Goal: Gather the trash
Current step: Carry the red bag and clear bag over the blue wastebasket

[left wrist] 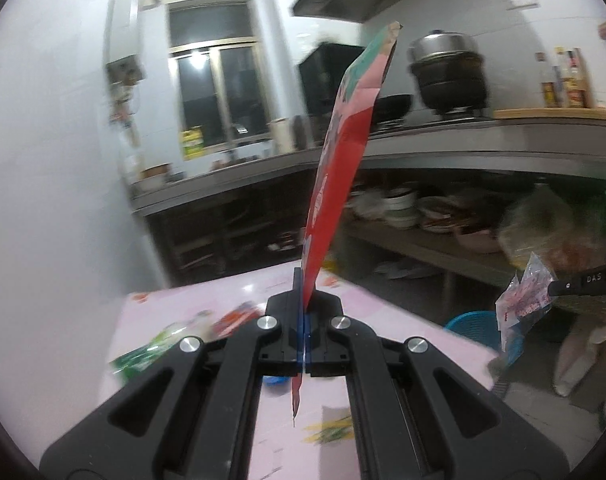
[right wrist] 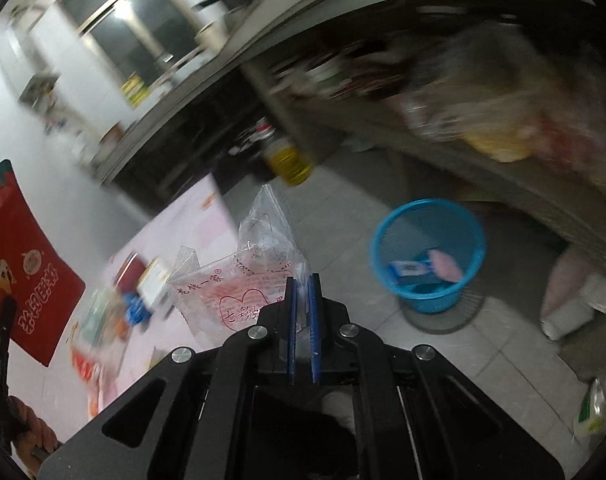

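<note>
- The left gripper is clenching a red snack packet between its closed jaws; the packet is standing up tall out of the pads, its short lower end poking out beneath them
- The right gripper is pinching a clear plastic wrapper printed with red lettering, the crumpled film bulging out ahead of the blue pads
- Both pieces of trash are hanging in the air above the table edge, so neither is binned yet; judging from this, the task is sitting somewhere in the middle, with two items lifted and waiting to be dropped
- The blue mesh wastebasket is standing on the tiled floor, off the table's corner and to the right of the right gripper, well apart from both wrappers
- The basket is already holding a few things: a blue-and-white packet and a pale pink piece are lying at its bottom, so some collecting is looking done
- More litter is still lying on the pink table: a green wrapper, a red-orange one, a small blue item and a yellow-green scrap, all blurred, so their exact kind is hard to tell
- What is remaining, as a judgement: carrying both held wrappers over the basket, letting them go, then returning for the pieces on the table
- A thin film and a stiff foil packet are likely falling differently, so the release may need to be right over the rim
</note>
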